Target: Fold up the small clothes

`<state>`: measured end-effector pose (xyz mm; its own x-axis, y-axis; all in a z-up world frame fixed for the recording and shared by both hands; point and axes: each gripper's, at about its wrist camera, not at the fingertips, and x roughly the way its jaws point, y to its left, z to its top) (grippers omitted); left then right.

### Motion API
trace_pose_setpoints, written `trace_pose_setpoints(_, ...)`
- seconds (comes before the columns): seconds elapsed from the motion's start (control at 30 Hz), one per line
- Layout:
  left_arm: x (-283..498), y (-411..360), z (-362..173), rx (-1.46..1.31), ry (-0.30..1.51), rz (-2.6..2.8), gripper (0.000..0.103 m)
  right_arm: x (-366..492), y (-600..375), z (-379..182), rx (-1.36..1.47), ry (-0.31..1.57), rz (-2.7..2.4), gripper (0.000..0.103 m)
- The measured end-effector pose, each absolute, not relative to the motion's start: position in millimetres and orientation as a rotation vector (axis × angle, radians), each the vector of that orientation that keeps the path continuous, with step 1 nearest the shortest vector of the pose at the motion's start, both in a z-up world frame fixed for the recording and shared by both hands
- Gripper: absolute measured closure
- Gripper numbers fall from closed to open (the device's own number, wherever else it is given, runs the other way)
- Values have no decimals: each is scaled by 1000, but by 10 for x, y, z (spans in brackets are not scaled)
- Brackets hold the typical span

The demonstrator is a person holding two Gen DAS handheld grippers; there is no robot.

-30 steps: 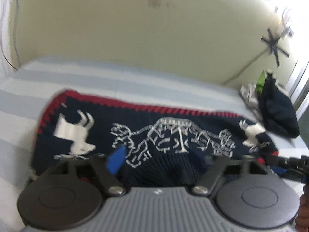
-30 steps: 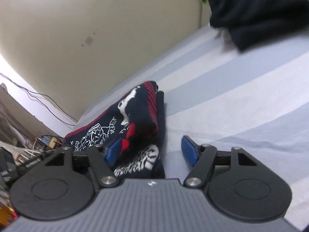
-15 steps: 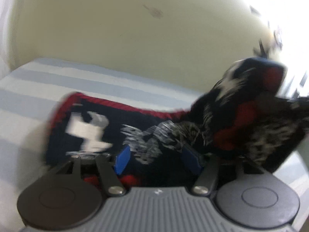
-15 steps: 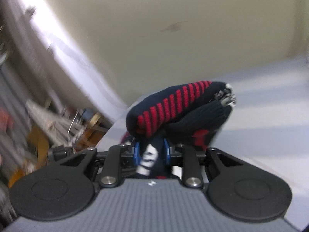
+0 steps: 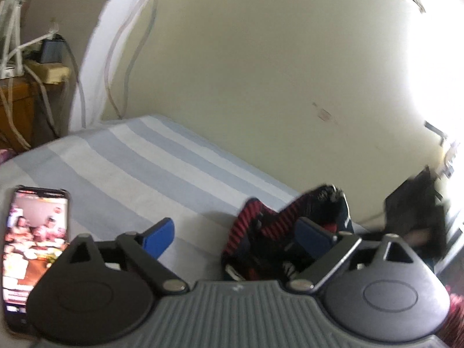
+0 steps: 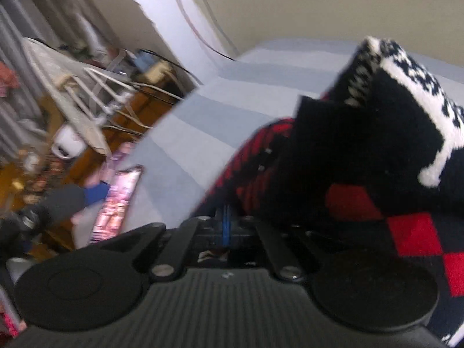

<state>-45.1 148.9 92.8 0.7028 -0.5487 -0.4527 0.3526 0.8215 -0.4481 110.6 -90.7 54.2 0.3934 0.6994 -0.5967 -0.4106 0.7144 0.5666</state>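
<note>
A navy knitted sweater [image 5: 272, 226] with red stripes and white figures lies bunched on the striped bed [image 5: 139, 174]. My left gripper [image 5: 235, 235] is opening wide. Its blue pads [image 5: 159, 236] press on nothing, and the sweater's heap lies by its right finger. In the right wrist view the sweater [image 6: 362, 150] hangs lifted and folded over just ahead. My right gripper [image 6: 226, 226] is closing, its blue pads nearly together on the sweater's edge. The left gripper's blue pad [image 6: 97, 192] shows at the far left of that view.
A phone [image 5: 34, 246] with a lit screen lies on the bed at the left, also seen as the phone [image 6: 119, 200] from the right wrist. A cream wall [image 5: 261, 72] runs behind the bed. A wooden table with cables [image 6: 95, 110] stands past the bed's end.
The left gripper let go of the sweater, opened wide and swung left until the phone came into view. The right gripper closed on the sweater's end and carried it up and across, over the rest.
</note>
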Motion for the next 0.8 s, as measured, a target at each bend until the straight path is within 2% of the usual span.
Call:
trace_pose_setpoints(0.03,-428,1461,925,-341,612,-529,2,1025,-1055,668,410,882,783,83)
trace_pose_setpoints(0.1,-427,1379,918,-341,614,-574,0,853,-1346,954,434,763,814,69)
trace_pose_setpoints(0.2,-434,1094,878,-322,639,-663,0,672,-1784,1267,374,625,681,62)
trace_pose_setpoints(0.27,-404,897,818,-277,670,-681,0,686,-1952,1293,345,618,567,59)
trace_pose_setpoints(0.33,-367,739,726,-232,710,-656,5,754,-2096,1184,322,647,480,58)
trace_pose_setpoints(0.37,-344,687,669,-219,732,-651,19,804,-2097,1103,301,659,443,54)
trace_pose_setpoints(0.4,-314,640,626,-211,760,-653,47,860,-2083,1023,283,675,423,49)
trace_pose_setpoints(0.43,-287,611,581,-210,798,-662,62,919,-2019,948,277,692,424,48)
trace_pose_setpoints(0.47,-294,603,553,-220,819,-679,80,970,-1962,878,282,705,428,49)
trace_pose_setpoints(0.53,-381,689,641,-226,781,-672,84,1119,-1726,823,266,734,451,80)
trace_pose_setpoints(0.7,-706,1125,917,-233,617,-614,84,1112,-1322,1064,174,682,548,81)
trace_pose_setpoints(0.8,-641,1210,726,-230,700,-541,84,1196,-1115,977,147,698,586,81)
